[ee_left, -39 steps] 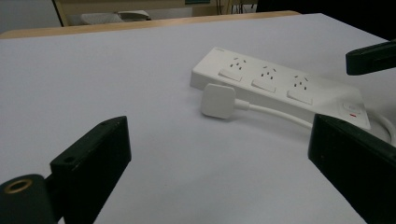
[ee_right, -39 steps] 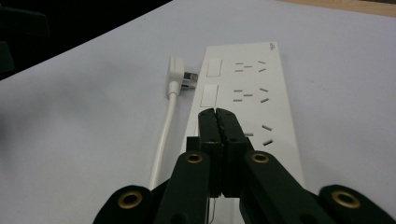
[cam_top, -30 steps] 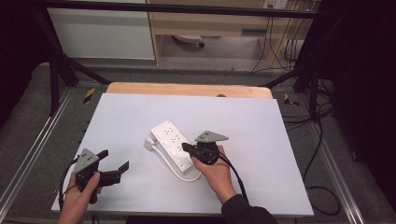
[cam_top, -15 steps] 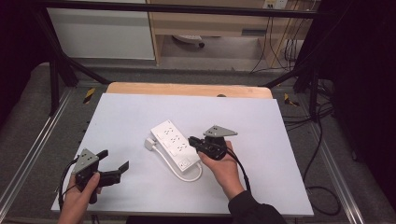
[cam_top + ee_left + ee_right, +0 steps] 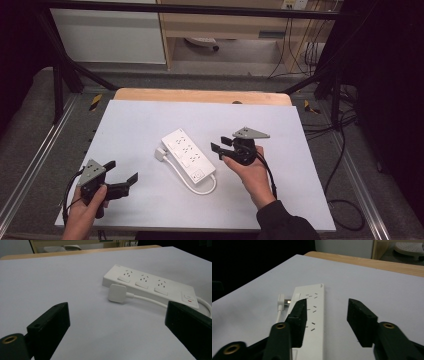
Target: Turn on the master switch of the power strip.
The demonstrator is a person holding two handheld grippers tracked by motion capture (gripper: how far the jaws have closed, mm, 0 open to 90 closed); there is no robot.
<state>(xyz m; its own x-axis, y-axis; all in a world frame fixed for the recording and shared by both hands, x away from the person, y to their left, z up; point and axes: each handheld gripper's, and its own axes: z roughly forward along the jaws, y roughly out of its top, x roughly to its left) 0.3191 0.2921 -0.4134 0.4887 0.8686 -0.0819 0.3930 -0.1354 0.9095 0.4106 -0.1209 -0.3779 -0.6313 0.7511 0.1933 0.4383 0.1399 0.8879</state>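
A white power strip point(image 5: 189, 156) lies at a slant in the middle of the white table top, with its plug point(image 5: 160, 152) by its left side and its cable point(image 5: 202, 189) looping at the near end. My right gripper point(image 5: 220, 143) hovers just right of the strip. Its jaws have just been opening and hold nothing. In the right gripper view the strip point(image 5: 314, 315) and plug point(image 5: 280, 301) lie beyond the parted jaws of that gripper point(image 5: 327, 302). My left gripper point(image 5: 121, 171) stands open near the front left. From the left gripper point(image 5: 116, 312), the strip point(image 5: 150, 285) and plug point(image 5: 117, 293) lie ahead.
A wooden table edge point(image 5: 200, 95) runs along the back of the white top point(image 5: 140, 120). Metal frame rails point(image 5: 30, 165) flank both sides. Cables point(image 5: 345, 165) trail on the floor at the right. A white cabinet point(image 5: 110, 35) stands behind.
My right gripper has moved right and slightly up, away from the power strip, and its jaws have gone from shut to parted. The left gripper and the strip have stayed put.
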